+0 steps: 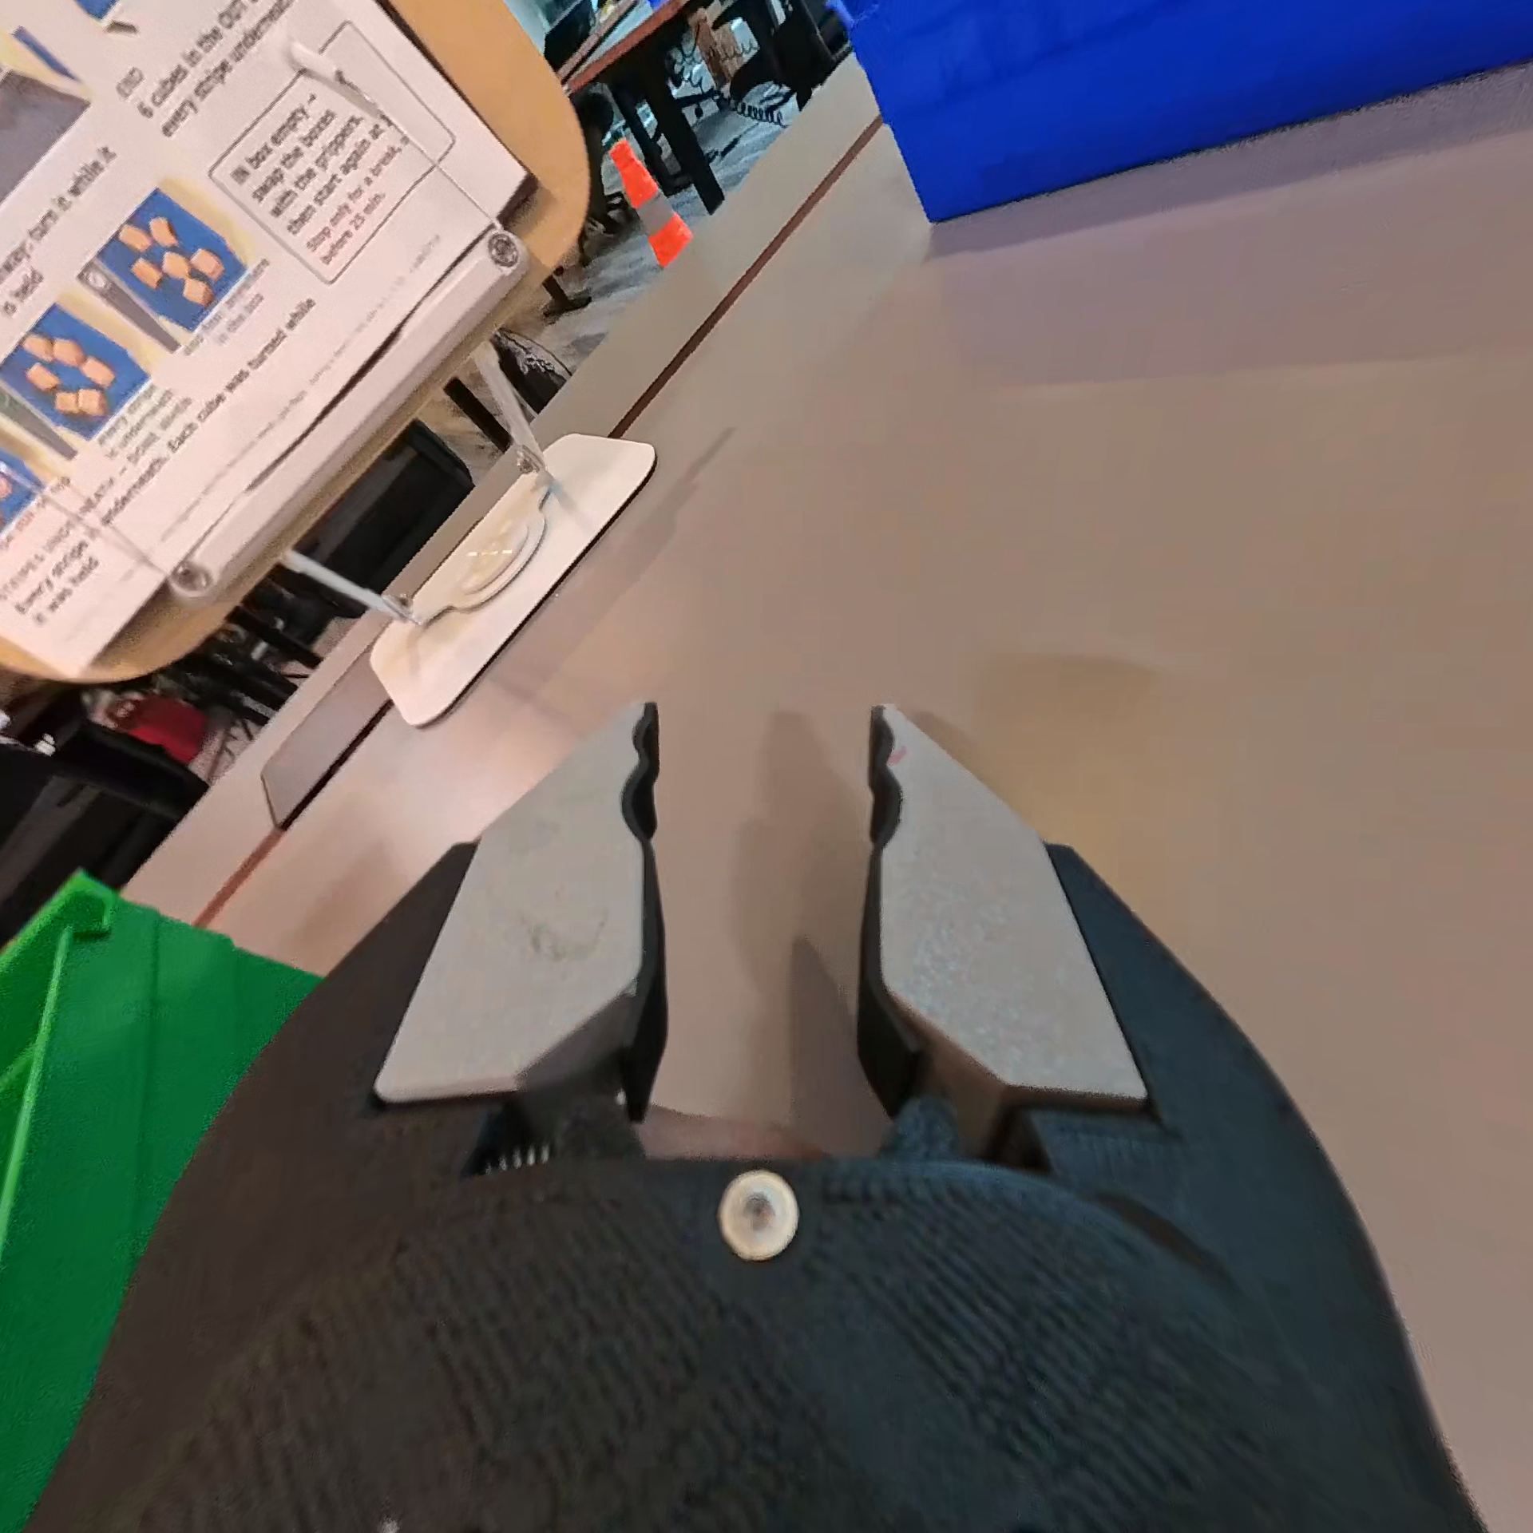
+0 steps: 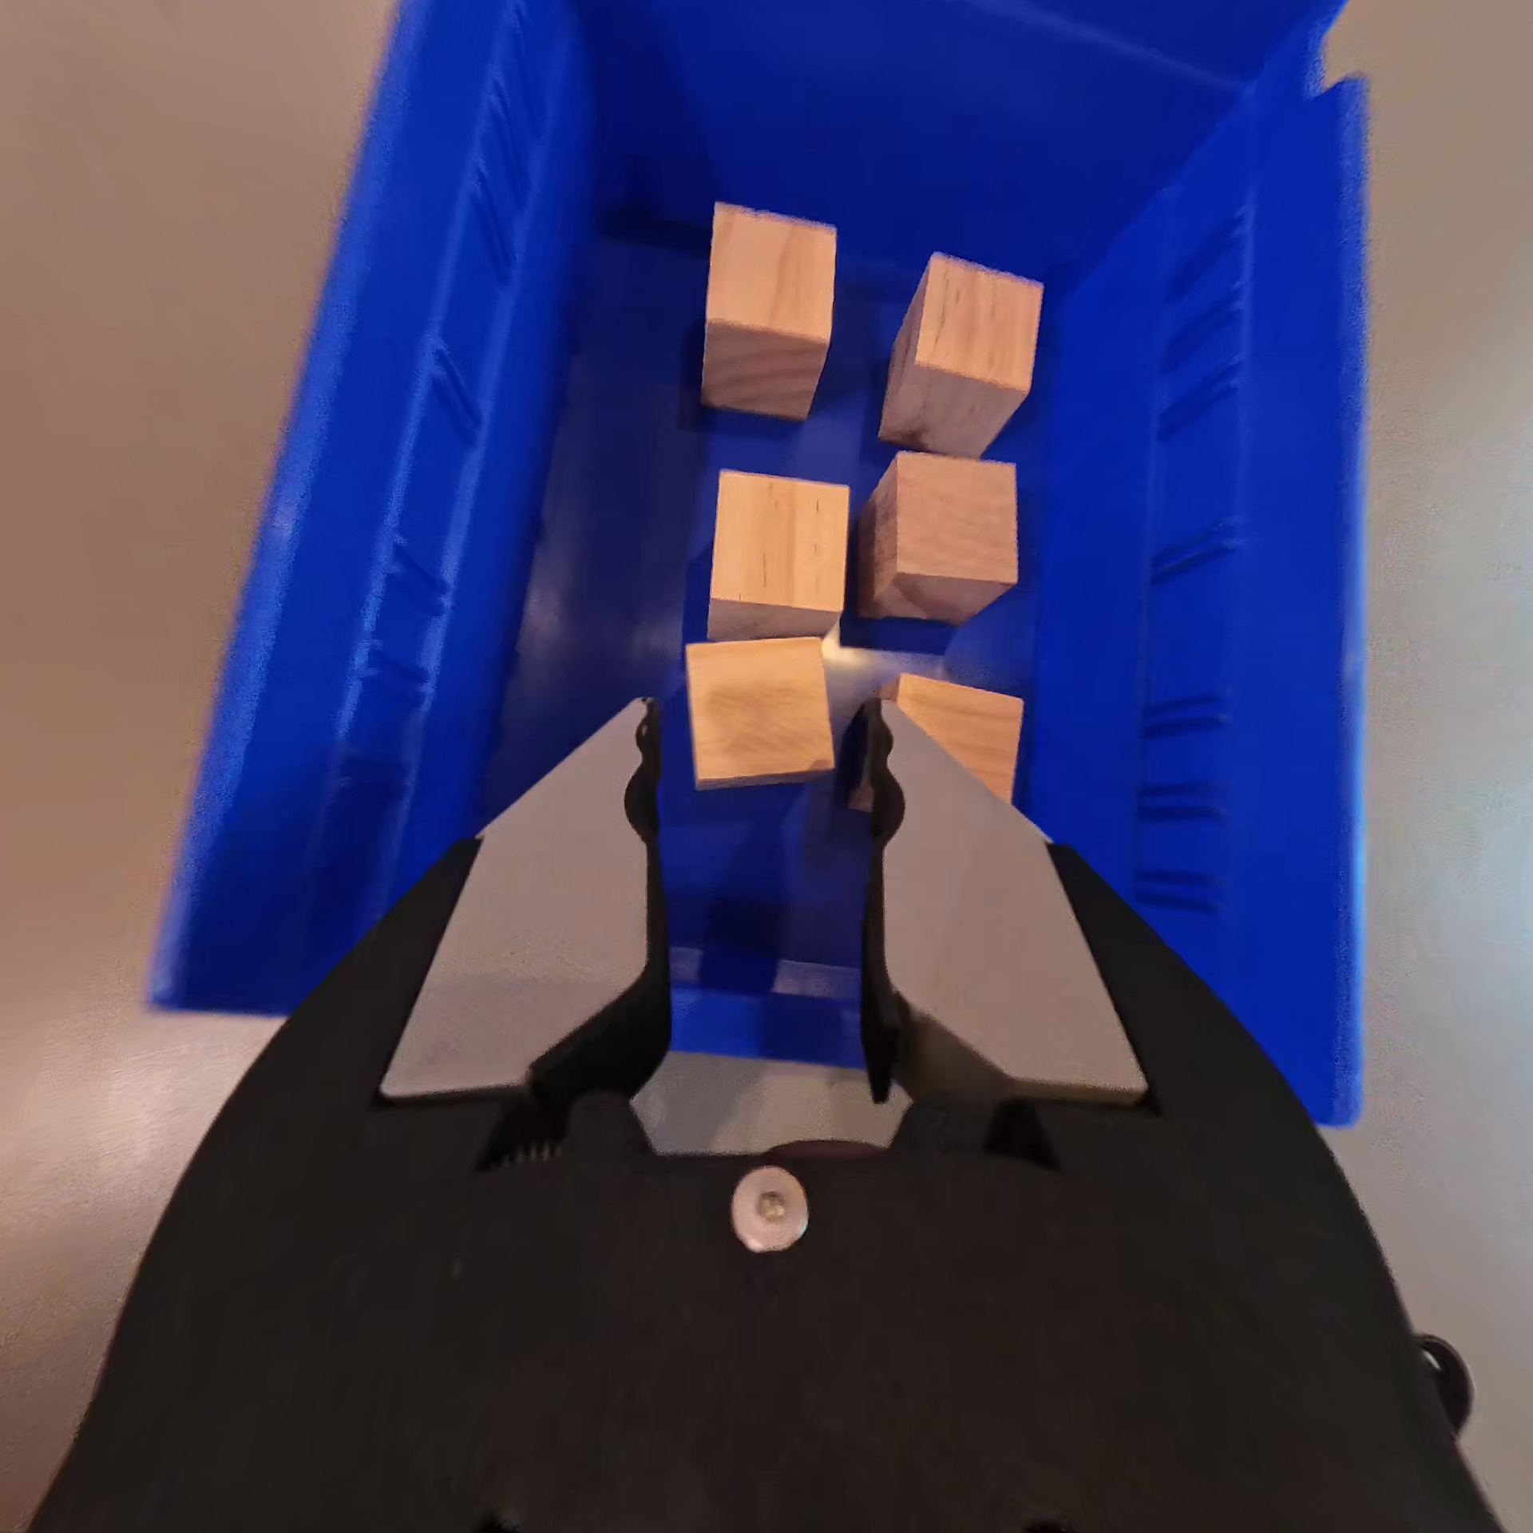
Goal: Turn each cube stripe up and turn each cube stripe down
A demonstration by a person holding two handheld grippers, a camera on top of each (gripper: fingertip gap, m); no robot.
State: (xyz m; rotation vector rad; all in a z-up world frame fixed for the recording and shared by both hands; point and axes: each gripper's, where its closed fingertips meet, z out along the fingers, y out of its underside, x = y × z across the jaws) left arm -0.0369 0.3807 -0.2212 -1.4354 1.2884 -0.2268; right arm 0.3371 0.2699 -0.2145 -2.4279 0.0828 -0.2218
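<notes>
Both tools half-open, empty: left tool [image 1: 763, 722], right tool [image 2: 759, 713].

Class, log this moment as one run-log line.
right gripper: open, over blue bin | cubes: six, no stripes showing | left gripper: open, empty, over table

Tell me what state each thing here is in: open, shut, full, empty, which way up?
Left gripper: open, holding nothing, over the bare table.
Right gripper: open, holding nothing, over the blue box.
Blue box: open-topped, six cubes inside.
Wooden cubes: resting on the box floor in two rows of three, no stripe visible.
Green box: only a corner shows; contents cannot be seen.
Instruction sheet: propped up on a stand.
</notes>
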